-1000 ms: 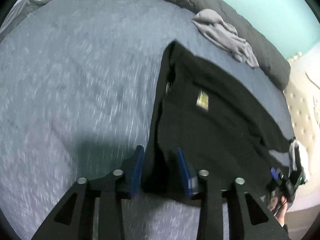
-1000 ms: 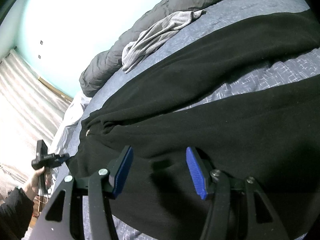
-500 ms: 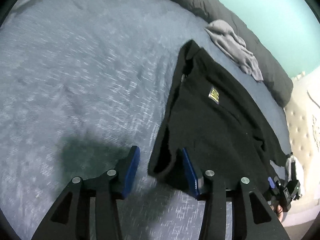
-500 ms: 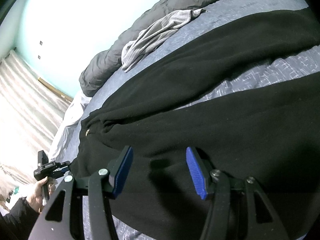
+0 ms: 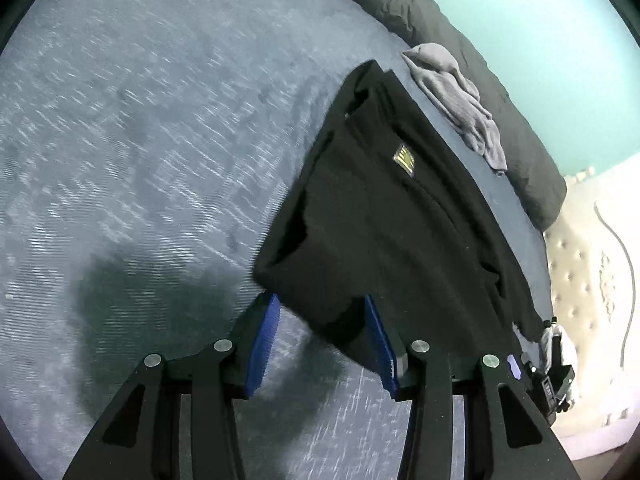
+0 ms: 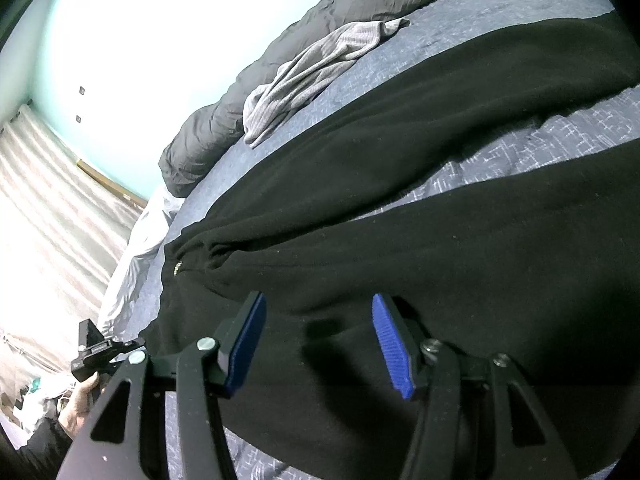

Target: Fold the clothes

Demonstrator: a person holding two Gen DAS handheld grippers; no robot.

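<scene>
Hovering over the blue-grey bed, the left hand-held gripper has its blue pads spread, with a corner of the black trousers lying between them but not pinched. The trousers stretch across the bedspread towards a crumpled grey garment beside the dark duvet. Over on the right, the right hand-held gripper is also spread wide, poised just above the black fabric, its pads clear of it. A hand shows at the bed's edge.
</scene>
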